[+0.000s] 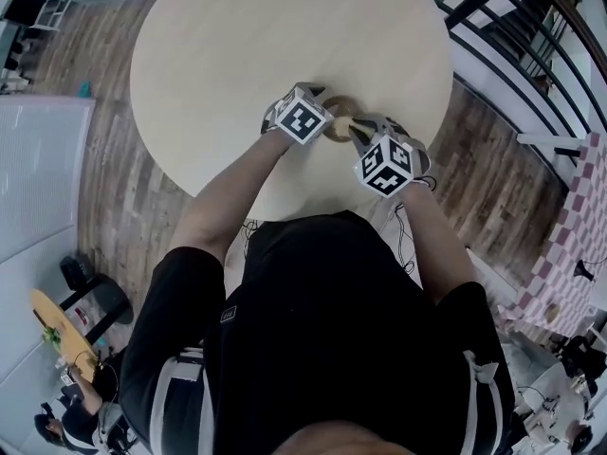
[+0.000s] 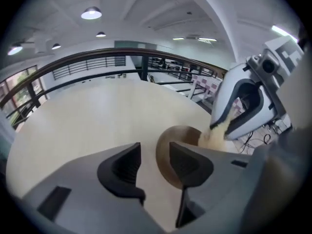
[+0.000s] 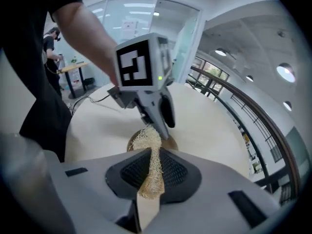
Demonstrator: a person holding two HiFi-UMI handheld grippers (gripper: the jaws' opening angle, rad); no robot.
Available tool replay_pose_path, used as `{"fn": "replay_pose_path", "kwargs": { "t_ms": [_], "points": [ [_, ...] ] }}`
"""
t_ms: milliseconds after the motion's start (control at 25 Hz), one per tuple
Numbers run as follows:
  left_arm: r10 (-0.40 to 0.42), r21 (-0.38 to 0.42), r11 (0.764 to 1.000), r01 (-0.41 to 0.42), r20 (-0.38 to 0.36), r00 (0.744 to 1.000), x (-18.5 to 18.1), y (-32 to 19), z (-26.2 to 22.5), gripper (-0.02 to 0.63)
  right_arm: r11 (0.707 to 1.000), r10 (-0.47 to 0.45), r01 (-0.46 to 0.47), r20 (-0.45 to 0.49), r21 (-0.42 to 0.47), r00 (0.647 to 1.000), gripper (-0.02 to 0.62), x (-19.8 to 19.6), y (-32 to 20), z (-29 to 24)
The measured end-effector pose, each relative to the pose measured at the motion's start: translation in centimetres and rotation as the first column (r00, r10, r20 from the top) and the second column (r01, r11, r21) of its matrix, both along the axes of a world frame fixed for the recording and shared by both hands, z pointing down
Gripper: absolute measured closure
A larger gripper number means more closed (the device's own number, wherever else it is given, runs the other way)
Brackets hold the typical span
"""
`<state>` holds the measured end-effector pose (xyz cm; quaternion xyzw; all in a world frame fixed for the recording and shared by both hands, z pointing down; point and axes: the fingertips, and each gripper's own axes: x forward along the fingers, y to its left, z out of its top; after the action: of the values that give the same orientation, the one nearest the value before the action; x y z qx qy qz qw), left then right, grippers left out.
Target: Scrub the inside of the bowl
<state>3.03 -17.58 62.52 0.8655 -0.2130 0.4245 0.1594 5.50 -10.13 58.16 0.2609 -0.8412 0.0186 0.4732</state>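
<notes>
The round, pale wooden table [image 1: 285, 45] carries one brown bowl [image 2: 180, 134], seated directly on its surface just beyond the fingers [image 2: 122, 167] of the left gripper [image 2: 153, 167], partly behind one finger.

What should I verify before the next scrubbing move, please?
1. Grip on the scrubber by the right gripper: ok, jaws shut on it.
2. Hold on the bowl by the left gripper: not ok, jaws apart, pressing nothing.
3. Seat of the bowl on the table: ok.
4. Contact of the scrubber with the bowl's inside: cannot tell.
</notes>
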Motion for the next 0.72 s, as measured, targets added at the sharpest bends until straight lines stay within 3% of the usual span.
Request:
{"fn": "replay_pose_path", "kwargs": {
  "t_ms": [80,160,200,360,520,720],
  "points": [
    [0.093,-0.003,0.996,-0.093,0.008,0.996,0.9,-0.4,0.3,0.443,0.999,-0.048,0.047,-0.047,-0.019,0.998,0.535,-1.0,0.5,1.0],
    [0.149,-0.021,0.989,-0.149,0.012,0.989,1.2,-0.3,0.5,0.552,0.996,-0.087,0.084,-0.088,-0.037,0.992,0.535,-1.9,0.9,1.8],
    [0.167,-0.032,0.986,-0.166,0.014,0.986,1.3,-0.2,0.6,0.577,0.994,-0.105,0.101,-0.11,-0.043,0.988,0.535,-2.2,1.0,2.1],
    [0.191,-0.05,0.981,-0.189,0.028,0.981,1.1,0.2,0.6,0.583,0.986,-0.164,0.157,-0.197,-0.055,0.967,0.535,-2.3,1.2,3.3],
    [0.164,-0.077,0.984,-0.161,0.027,0.986,0.2,1.1,0.6,0.581,0.979,-0.202,0.195,-0.28,-0.054,0.938,0.537,-1.6,0.7,4.9],
    [0.034,-0.13,0.991,-0.035,-0.004,0.999,-1.4,3.4,0.2,0.575,0.967,-0.255,0.246,-0.363,-0.072,0.896,0.537,-1.6,0.7,7.1]
  ]
}}
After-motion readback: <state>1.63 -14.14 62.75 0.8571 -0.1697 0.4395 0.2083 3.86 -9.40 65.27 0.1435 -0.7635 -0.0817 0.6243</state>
